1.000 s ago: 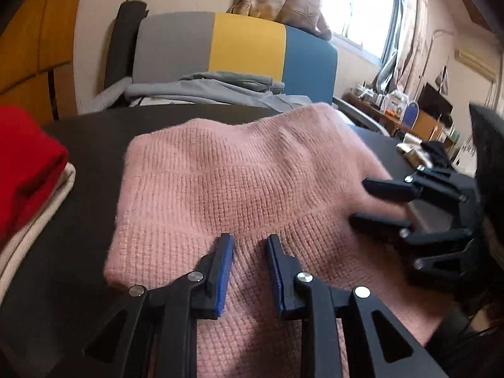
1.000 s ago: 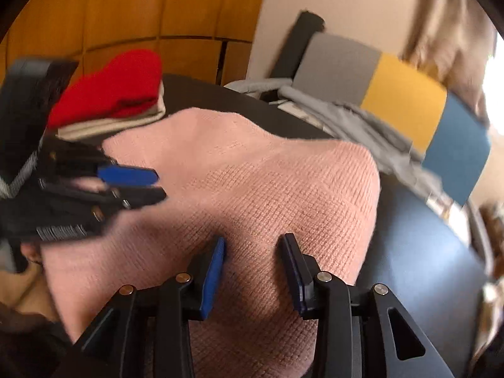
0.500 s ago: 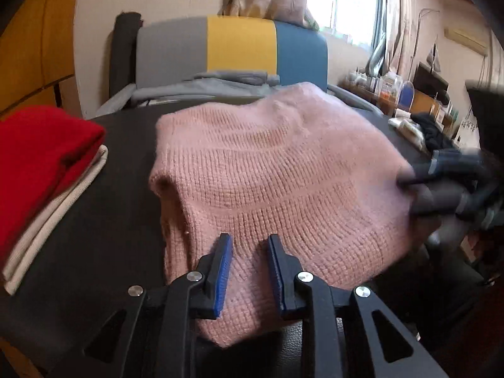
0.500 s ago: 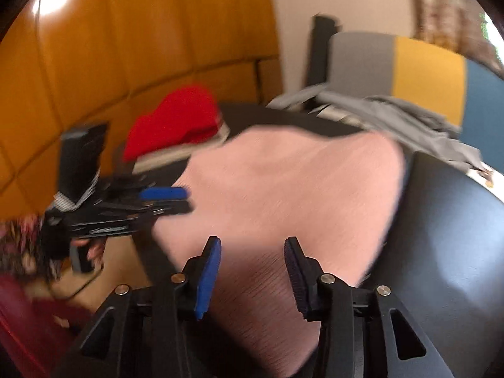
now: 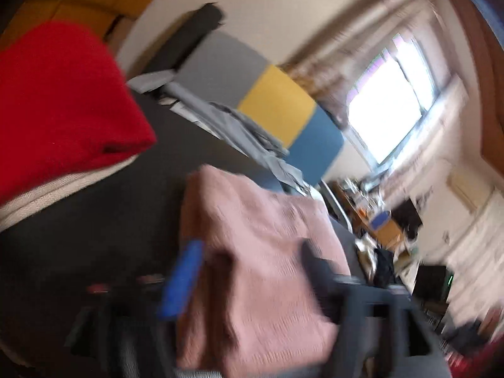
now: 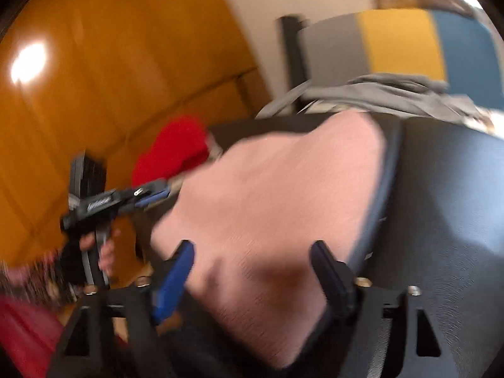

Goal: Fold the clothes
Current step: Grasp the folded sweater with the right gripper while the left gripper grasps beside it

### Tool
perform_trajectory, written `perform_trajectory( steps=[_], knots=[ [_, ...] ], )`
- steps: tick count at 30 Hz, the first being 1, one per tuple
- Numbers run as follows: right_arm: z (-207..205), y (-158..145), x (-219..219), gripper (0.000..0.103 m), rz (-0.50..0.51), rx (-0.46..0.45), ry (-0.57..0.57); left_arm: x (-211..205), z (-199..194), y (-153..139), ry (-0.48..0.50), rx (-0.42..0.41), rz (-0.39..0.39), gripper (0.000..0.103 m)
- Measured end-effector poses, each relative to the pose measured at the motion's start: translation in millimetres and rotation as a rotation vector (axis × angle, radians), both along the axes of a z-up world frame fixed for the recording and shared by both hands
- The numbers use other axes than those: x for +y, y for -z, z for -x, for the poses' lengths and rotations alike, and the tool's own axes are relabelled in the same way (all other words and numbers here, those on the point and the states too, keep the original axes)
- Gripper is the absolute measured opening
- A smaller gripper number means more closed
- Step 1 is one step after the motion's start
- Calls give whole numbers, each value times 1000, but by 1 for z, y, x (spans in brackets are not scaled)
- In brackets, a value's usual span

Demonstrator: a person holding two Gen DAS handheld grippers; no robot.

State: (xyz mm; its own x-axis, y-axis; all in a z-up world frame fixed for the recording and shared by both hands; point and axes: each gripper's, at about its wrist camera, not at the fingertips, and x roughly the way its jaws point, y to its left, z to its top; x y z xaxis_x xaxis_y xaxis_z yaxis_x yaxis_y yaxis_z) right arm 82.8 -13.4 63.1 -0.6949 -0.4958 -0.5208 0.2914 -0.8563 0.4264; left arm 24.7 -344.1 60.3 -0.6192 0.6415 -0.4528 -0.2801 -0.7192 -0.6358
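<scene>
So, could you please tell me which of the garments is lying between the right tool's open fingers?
The pink knit sweater; the red one sits stacked farther back, the grey one on the chair.

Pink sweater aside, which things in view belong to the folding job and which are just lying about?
Part of the job:
pink sweater, between the wide-open fingers of the right gripper
left gripper, also spread around it
red folded garment on a cream one, stacked
grey clothes on the chair, probably waiting

Lying about:
colour-block chair
cluttered desk
</scene>
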Motion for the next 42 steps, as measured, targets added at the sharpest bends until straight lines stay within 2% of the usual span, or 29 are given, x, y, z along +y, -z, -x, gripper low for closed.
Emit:
perform_trajectory(
  steps=[1, 3, 7, 9, 13, 16, 18, 25, 26, 35, 38, 42],
  knots=[
    [7, 3, 9, 83, 34, -30, 30, 0, 12, 2, -1, -32, 8, 98],
    [22, 15, 25, 83, 98, -111, 74, 3, 32, 6, 36, -69, 29, 98],
    [45, 40, 41, 83, 273, -226, 118, 6, 60, 12, 118, -125, -45, 98],
    [51, 51, 42, 83, 352, -254, 129, 9, 75, 18, 148, -165, -53, 98],
    [67, 62, 44, 83, 451, -289, 145, 14, 95, 33, 190, -253, -4, 97],
    [73, 60, 39, 83, 435, -303, 130, 20, 99, 41, 232, -278, 38, 96],
    [73, 61, 35, 83, 416, -312, 122, 22, 97, 43, 252, -262, 54, 95],
    [62, 56, 30, 83, 377, -296, 110, 29, 102, 45, 283, -262, 76, 95],
    [72, 58, 31, 83, 376, -291, 109, 31, 103, 45, 289, -266, 76, 95],
    [69, 62, 34, 83, 455, -317, 71, 43, 122, 51, 409, -314, 23, 95],
    [71, 64, 31, 83, 478, -335, 49, 47, 125, 50, 428, -323, 43, 95],
    [80, 67, 19, 83, 504, -357, 28, 62, 119, 47, 444, -270, 139, 95]
  ],
)
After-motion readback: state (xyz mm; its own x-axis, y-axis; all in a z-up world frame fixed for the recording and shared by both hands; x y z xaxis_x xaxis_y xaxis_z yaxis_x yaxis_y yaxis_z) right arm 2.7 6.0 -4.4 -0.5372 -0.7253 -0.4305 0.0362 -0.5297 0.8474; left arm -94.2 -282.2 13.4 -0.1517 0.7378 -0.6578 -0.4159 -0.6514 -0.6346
